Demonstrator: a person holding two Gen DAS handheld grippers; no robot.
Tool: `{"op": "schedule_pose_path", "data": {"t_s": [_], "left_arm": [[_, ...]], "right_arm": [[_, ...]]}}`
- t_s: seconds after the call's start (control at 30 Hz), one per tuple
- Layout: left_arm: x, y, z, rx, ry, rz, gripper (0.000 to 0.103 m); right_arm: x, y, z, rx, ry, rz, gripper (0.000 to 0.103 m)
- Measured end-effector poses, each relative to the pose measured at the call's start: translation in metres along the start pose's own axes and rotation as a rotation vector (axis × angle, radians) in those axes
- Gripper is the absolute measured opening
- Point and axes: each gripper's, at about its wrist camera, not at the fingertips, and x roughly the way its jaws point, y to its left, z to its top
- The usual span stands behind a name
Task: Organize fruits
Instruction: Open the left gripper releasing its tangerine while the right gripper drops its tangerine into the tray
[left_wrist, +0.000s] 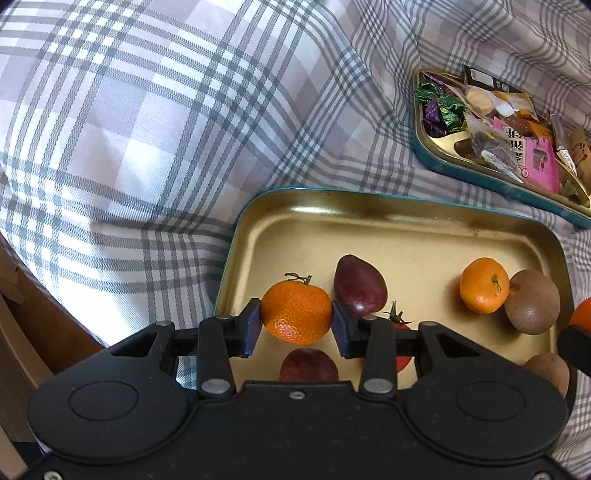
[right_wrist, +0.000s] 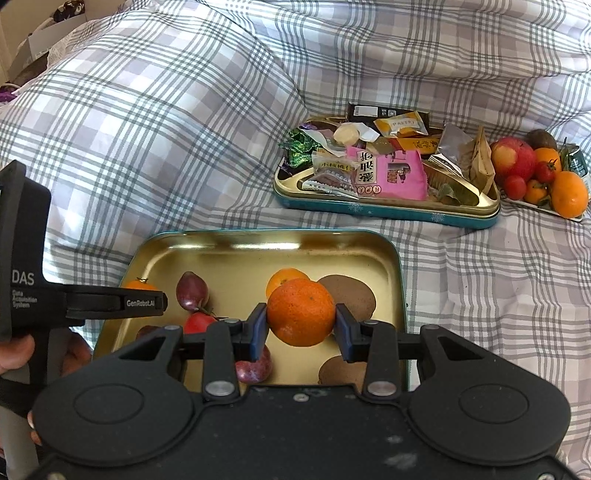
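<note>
A gold tin tray (left_wrist: 369, 225) with a teal rim lies on the checked bedding; it also shows in the right wrist view (right_wrist: 229, 254). My left gripper (left_wrist: 295, 323) is shut on a stemmed mandarin (left_wrist: 297, 312) over the tray's left part. My right gripper (right_wrist: 301, 332) is shut on another mandarin (right_wrist: 301, 312) and holds it above the tray's right part. In the tray lie two purple passion fruits (left_wrist: 360, 286), a red tomato (right_wrist: 197, 321), a loose mandarin (left_wrist: 484, 284) and two brown kiwis (left_wrist: 532, 301).
A second teal tin (right_wrist: 384, 212) full of wrapped sweets and snack packets sits behind the tray. A small plate of mixed fruit (right_wrist: 535, 173) lies at the far right. A checked pillow (right_wrist: 147, 110) rises at the back left.
</note>
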Motion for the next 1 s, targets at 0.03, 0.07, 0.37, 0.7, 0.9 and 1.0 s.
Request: {"op": "schedule_pose_path", "data": {"t_s": [0.03,0.07,0.37,0.7,0.9,1.0], "left_arm": [[0.0,0.0,0.0,0.006,-0.003,0.001,0.049],[-0.001,0.0,0.0,0.011,-0.009,-0.001,0.049],[-0.007,-0.001,0.001,0.023,-0.033,-0.016,0.05],[-0.022,-0.004,-0.004,0.021,-0.061,0.004,0.049],[-0.037,-0.009,-0.017,0.037,-0.073,0.007,0.049],[-0.046,-0.013,-0.025,0.041,-0.086,0.009,0.049]], "right_arm": [[0.001,0.0,0.001,0.001,0.001,0.002,0.04],[0.001,0.001,0.001,0.001,-0.001,0.004,0.04],[0.002,0.004,0.003,-0.003,-0.024,0.013,0.042],[-0.014,0.0,-0.009,0.0,-0.038,0.006,0.042],[-0.024,-0.001,-0.022,0.001,-0.04,-0.006,0.042],[-0.031,0.0,-0.031,-0.015,-0.057,-0.041,0.042]]}}
